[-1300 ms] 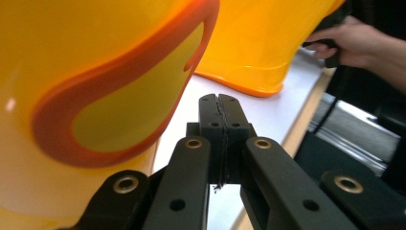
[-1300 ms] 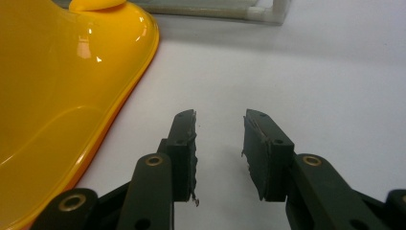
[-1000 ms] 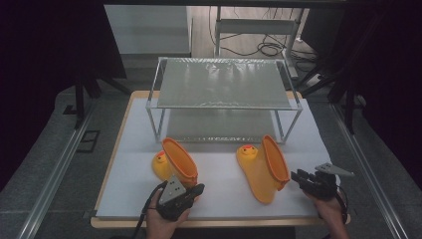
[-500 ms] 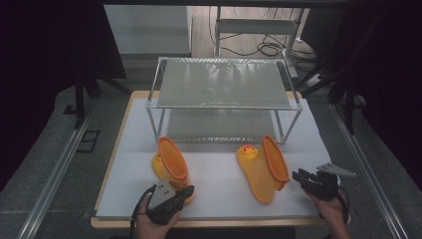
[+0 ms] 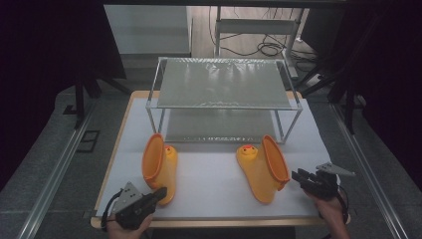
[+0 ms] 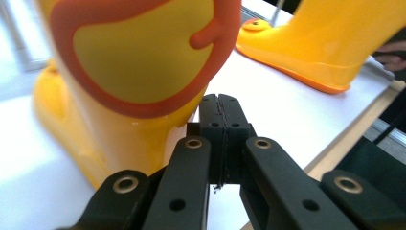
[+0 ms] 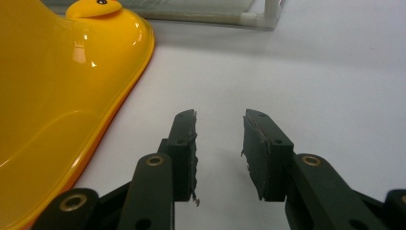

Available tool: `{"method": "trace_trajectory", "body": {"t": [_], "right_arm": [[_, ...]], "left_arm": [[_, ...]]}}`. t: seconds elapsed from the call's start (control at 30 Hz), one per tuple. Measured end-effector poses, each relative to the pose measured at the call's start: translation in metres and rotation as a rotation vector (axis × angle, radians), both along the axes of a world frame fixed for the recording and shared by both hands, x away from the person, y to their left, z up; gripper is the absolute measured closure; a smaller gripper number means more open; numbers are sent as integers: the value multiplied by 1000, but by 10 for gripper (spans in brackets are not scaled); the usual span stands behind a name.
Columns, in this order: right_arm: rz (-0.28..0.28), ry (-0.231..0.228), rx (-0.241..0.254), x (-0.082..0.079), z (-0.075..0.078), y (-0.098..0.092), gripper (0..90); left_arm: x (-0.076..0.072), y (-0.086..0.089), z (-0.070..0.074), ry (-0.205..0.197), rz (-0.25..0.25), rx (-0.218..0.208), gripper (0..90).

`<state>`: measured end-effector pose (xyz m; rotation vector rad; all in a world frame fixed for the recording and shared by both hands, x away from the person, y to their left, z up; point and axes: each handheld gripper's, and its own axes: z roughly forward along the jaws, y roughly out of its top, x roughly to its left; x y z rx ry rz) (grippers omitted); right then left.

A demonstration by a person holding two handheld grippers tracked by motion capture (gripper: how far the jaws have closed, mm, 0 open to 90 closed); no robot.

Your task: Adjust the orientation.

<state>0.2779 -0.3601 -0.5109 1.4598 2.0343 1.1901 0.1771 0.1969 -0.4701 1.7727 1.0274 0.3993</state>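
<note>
Two yellow duck boots on the white counter [image 5: 214, 181], both in front of the wire shelf rack [image 5: 224, 89]. Left boot [image 5: 160, 167] standing near the counter's front left, orange-rimmed opening turned toward the left claw [image 5: 160, 192]. Left claw fully closed, empty, tips just below and beside that boot's rim in the left gripper view. Right boot [image 5: 262, 167] lying toward the front right. Right claw [image 5: 297, 176] open, gripping nothing, resting just beside the right boot's sole, apart from it.
</note>
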Motion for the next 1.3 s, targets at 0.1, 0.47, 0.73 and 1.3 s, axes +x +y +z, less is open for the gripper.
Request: {"method": "trace_trajectory", "body": {"t": [0.1,0.47,0.73,1.3], "right_arm": [[0,2,2,0,0,0,645],[9,10,-2,2,-1,2,644],[8,11,1,2,-2,2,644],[25,15,-4,3,-2,5,651]], "left_arm": [[-1,17,-1,12,35,-5,900],[-5,62,-3,28,131,-42,900],[-3,68,-3,32,149,-42,900],[-2,37,4,25,34,-75,836]]}}
